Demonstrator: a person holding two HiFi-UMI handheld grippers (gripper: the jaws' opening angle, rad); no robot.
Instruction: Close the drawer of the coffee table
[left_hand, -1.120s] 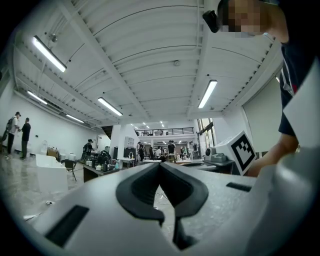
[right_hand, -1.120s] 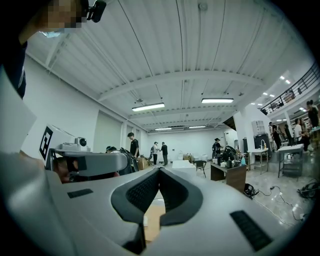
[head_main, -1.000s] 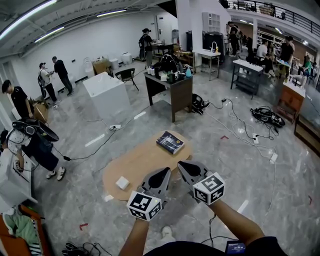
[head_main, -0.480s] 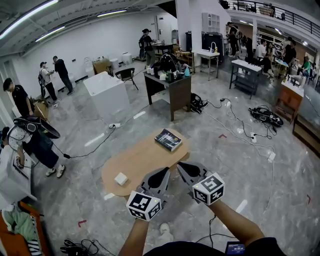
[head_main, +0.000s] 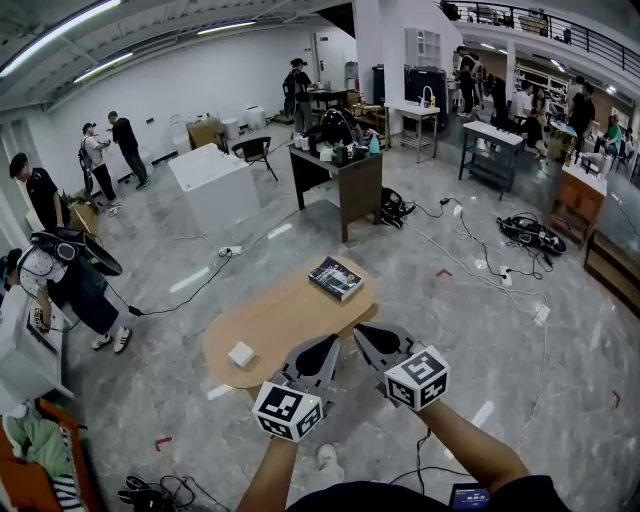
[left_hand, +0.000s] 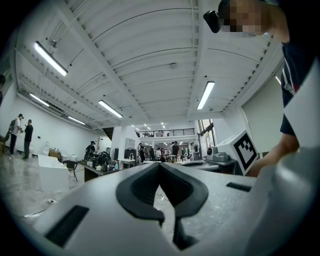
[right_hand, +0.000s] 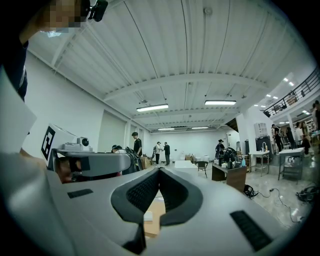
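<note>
The coffee table (head_main: 280, 320) is a low oval with a light wooden top, standing on the floor just beyond both grippers in the head view. No drawer shows from this angle. A dark book (head_main: 336, 278) lies at its far end and a small white box (head_main: 241, 354) near its left edge. My left gripper (head_main: 330, 344) and right gripper (head_main: 362, 332) are held side by side above the table's near edge, both shut with nothing between the jaws. The left gripper (left_hand: 160, 165) looks out over the room. Below the right gripper (right_hand: 159, 170), a strip of the table top (right_hand: 156, 212) shows.
A dark desk (head_main: 343, 178) loaded with items stands beyond the table, with a white cabinet (head_main: 215, 188) to its left. Cables (head_main: 200, 290) run over the grey floor. Several people stand at the left and back of the hall.
The table has drifted slightly left in the head view as the camera shifted. Both grippers keep the same pose and stay shut.
</note>
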